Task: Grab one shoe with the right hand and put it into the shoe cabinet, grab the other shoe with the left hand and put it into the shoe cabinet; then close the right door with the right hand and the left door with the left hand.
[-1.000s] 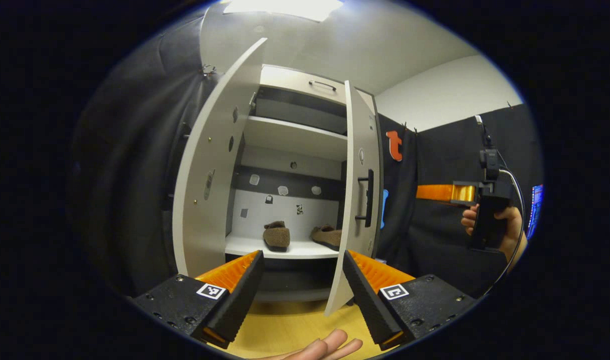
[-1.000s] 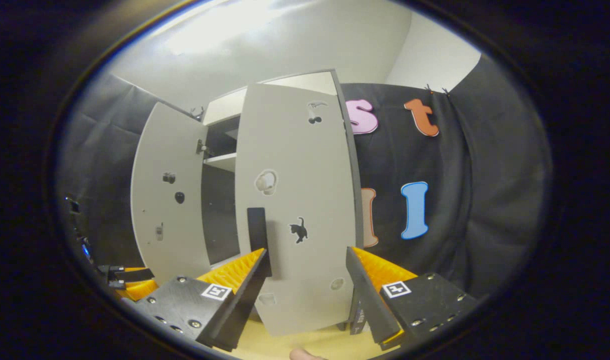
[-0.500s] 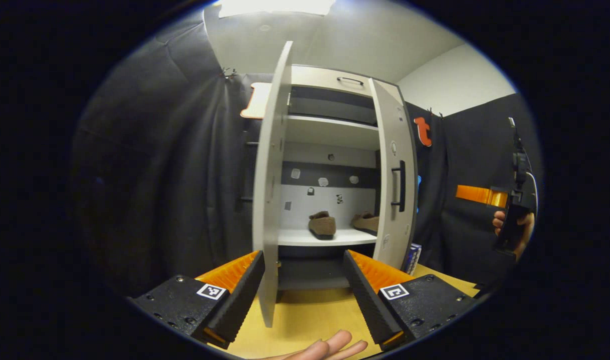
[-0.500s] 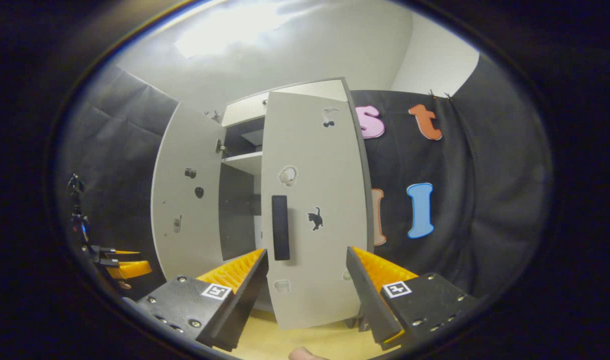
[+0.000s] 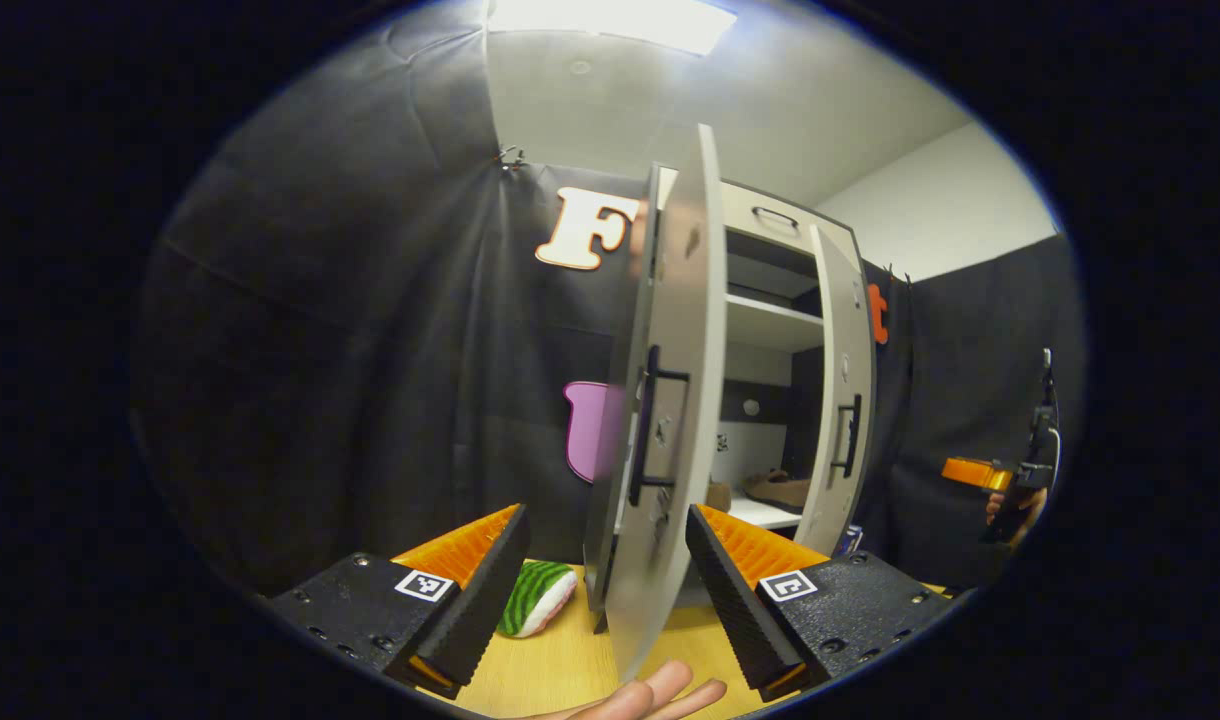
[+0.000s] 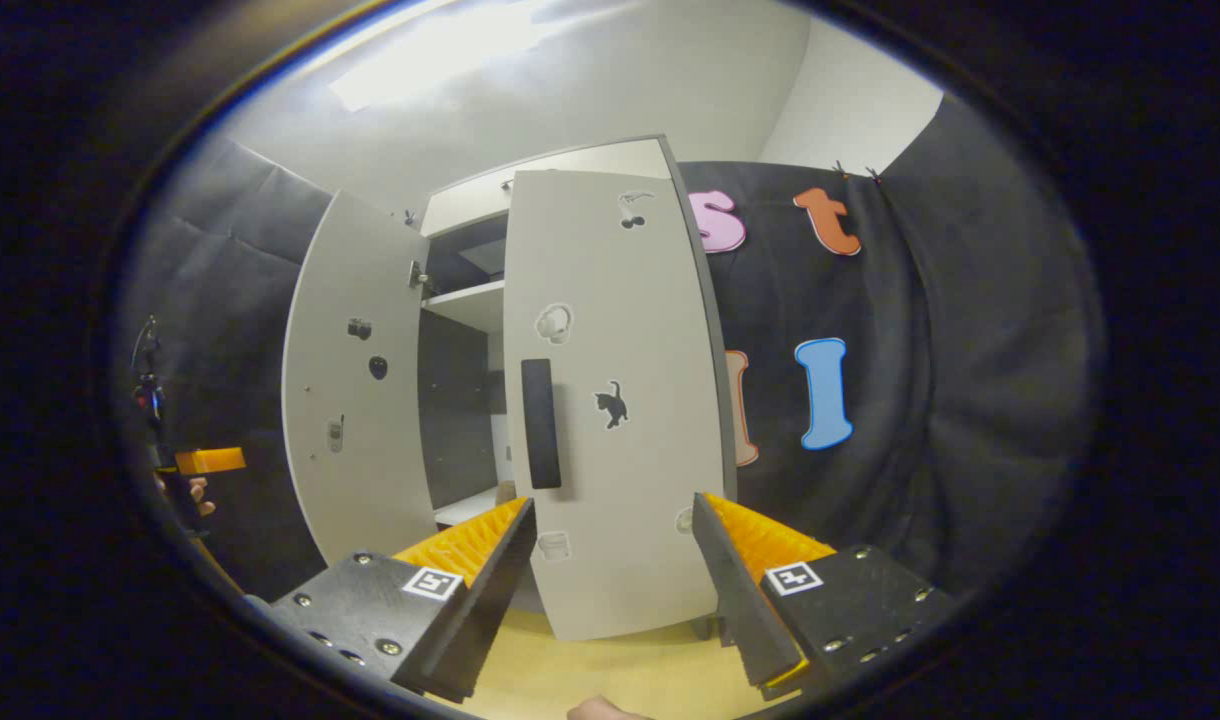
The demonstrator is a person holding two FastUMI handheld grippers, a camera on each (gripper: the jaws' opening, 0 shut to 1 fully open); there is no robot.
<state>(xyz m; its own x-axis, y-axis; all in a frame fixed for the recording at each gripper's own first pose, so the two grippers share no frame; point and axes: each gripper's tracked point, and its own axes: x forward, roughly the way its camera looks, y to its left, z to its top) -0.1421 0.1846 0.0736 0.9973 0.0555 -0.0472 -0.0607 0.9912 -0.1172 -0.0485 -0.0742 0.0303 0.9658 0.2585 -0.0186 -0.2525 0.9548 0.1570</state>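
Between the spread left gripper (image 5: 605,590) fingers stands the left door (image 5: 660,470), unheld.

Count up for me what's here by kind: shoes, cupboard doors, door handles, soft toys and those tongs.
Shoes: 2, first shoe, second shoe
Cabinet doors: 2, left door, right door
Door handles: 2, left handle, right handle
Plush toys: 1, watermelon plush
Tongs: 2, left tongs, right tongs
Total: 9

1 shoe cabinet (image 5: 770,215), 2 doors (image 5: 670,400) (image 5: 845,400), 2 shoes (image 5: 782,488) (image 5: 718,494), 1 watermelon plush (image 5: 535,598), 2 grippers (image 5: 605,560) (image 6: 615,560).
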